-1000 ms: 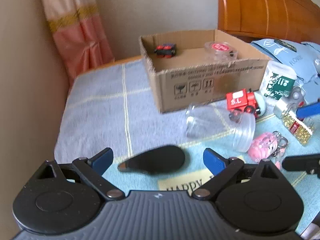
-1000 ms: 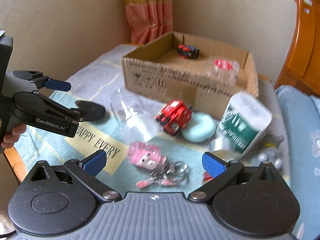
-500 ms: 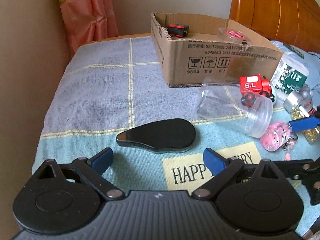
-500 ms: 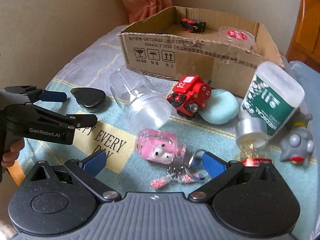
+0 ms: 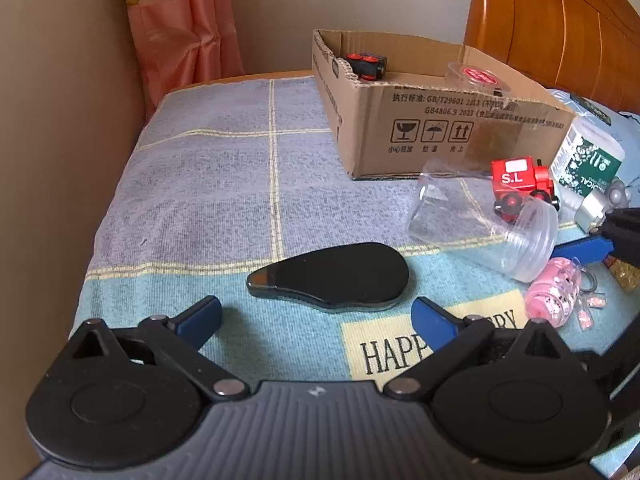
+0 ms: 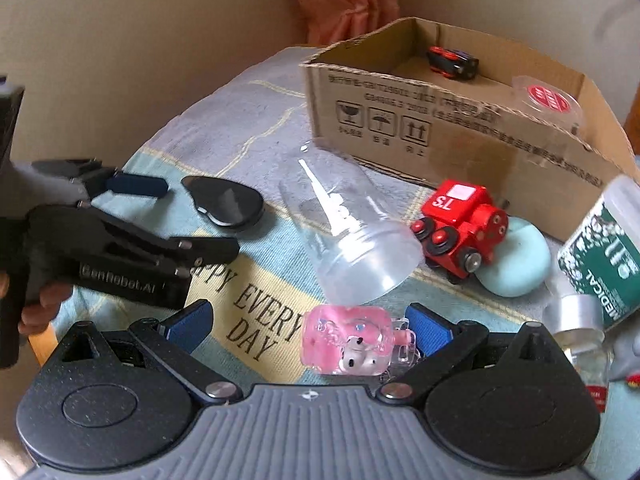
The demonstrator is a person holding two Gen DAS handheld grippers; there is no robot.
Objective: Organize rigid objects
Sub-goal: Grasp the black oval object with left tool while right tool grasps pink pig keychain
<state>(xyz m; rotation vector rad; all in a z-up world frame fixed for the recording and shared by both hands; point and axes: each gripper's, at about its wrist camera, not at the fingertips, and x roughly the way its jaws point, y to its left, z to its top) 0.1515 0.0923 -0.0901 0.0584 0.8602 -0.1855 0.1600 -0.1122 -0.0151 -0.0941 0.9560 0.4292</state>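
A flat black teardrop-shaped case (image 5: 328, 276) lies on the towel just ahead of my left gripper (image 5: 316, 316). Its jaws are opening, and nothing sits between the blue pads. My right gripper (image 6: 306, 322) is open, low over the towel. A pink liquid-filled keychain (image 6: 346, 340) lies between its fingers, untouched. A clear plastic cup (image 6: 352, 240) lies on its side beyond the keychain, with a red toy train (image 6: 460, 220) and a teal oval piece (image 6: 516, 260) to its right. The cardboard box (image 5: 440, 132) at the back holds a black-and-red toy car (image 5: 366, 66) and a clear tub with a red label (image 5: 476, 76).
A green-and-white jar (image 6: 600, 252) and a small silver-capped bottle (image 6: 576, 316) lie at the right. A wall runs along the towel's left edge, and a wooden headboard (image 5: 560, 32) stands behind the box. A hand (image 6: 36, 308) holds the left gripper.
Both grippers have come lower and closer to the towel. The right one moved forward until the pink keychain lay between its fingers. The left one settled just behind the black case.
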